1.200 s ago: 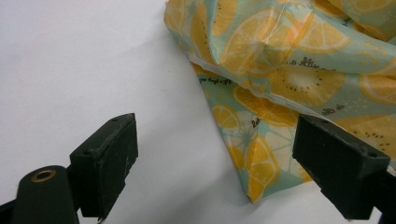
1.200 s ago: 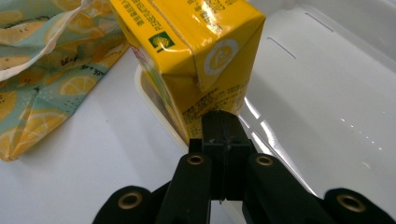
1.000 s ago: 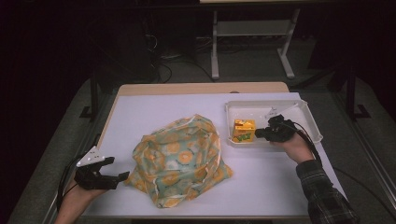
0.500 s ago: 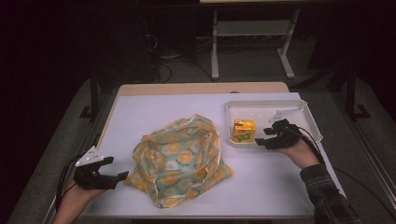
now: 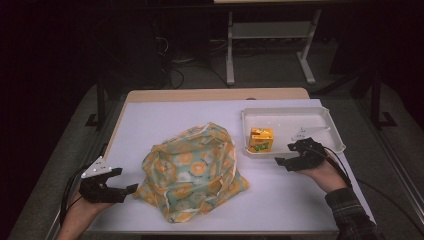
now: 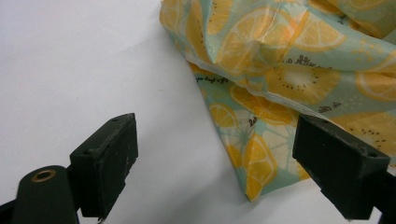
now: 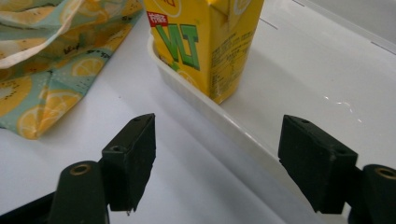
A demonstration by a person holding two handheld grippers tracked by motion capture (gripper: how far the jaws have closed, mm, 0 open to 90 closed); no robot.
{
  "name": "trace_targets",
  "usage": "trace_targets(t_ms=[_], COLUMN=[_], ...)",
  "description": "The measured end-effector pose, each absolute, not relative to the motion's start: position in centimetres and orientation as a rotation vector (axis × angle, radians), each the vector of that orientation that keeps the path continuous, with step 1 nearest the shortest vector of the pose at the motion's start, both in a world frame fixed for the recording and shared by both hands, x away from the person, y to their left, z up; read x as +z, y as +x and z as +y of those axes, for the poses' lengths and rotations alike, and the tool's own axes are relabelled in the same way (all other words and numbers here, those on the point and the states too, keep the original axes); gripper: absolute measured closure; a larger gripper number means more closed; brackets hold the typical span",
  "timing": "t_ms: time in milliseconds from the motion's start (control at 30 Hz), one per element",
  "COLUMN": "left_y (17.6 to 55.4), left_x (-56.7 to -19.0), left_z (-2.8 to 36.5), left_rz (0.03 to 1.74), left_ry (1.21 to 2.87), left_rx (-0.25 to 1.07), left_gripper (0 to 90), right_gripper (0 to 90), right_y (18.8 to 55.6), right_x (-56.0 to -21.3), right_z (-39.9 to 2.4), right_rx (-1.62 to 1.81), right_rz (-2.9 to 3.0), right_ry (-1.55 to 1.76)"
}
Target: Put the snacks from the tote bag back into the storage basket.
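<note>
A crumpled bag printed with lemon slices lies in the middle of the white table. A yellow juice carton stands upright in the near left corner of a white tray at the right. My right gripper hovers at the tray's front rim, just right of the carton. Its jaws have just been opening and nothing is between them. In the right gripper view the carton stands beyond the open gripper. My left gripper rests open at the bag's left corner, not touching it.
The tray's rim runs diagonally between the right jaws. The table's wooden back edge is bare. A metal stand sits on the dark floor behind the table. Bare white surface lies left of and behind the bag.
The right gripper opened, let go of the carton and drew back toward the person to the tray's front rim. The carton stays upright in the tray. The left gripper kept still.
</note>
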State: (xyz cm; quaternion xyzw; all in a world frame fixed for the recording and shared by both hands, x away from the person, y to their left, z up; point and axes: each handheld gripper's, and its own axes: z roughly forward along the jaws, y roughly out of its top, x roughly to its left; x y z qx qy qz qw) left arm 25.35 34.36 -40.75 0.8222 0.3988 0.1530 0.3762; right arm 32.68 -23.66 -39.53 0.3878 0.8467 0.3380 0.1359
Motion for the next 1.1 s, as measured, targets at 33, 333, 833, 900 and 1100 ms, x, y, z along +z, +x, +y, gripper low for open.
trace_targets(t_ms=[33, 333, 833, 900, 1100], left_y=[25.3, 25.3, 25.2, 25.1, 24.8], left_x=[-40.8, -40.7, -40.8, -40.8, -40.9], left_z=[34.4, 34.4, 33.6, 33.7, 34.1], left_rz=[1.020, 1.014, 0.990, 0.989, 0.992], left_ry=[2.105, 2.115, 2.142, 2.147, 2.150], left_rx=[0.391, 0.384, 0.373, 0.374, 0.368], left_gripper=[13.6, 13.7, 13.7, 13.7, 13.7], right_gripper=[26.8, 23.4, 17.7, 17.1, 14.8], right_y=[32.4, 30.2, 26.3, 25.9, 25.2], right_x=[-39.5, -40.2, -41.9, -42.0, -42.6], right_z=[-23.7, -24.3, -25.2, -25.3, -25.5], right_rx=[0.985, 0.998, 0.959, 0.961, 0.946], right_rz=[2.449, 2.414, 2.385, 2.380, 2.368], right_ry=[1.135, 1.134, 1.164, 1.164, 1.165])
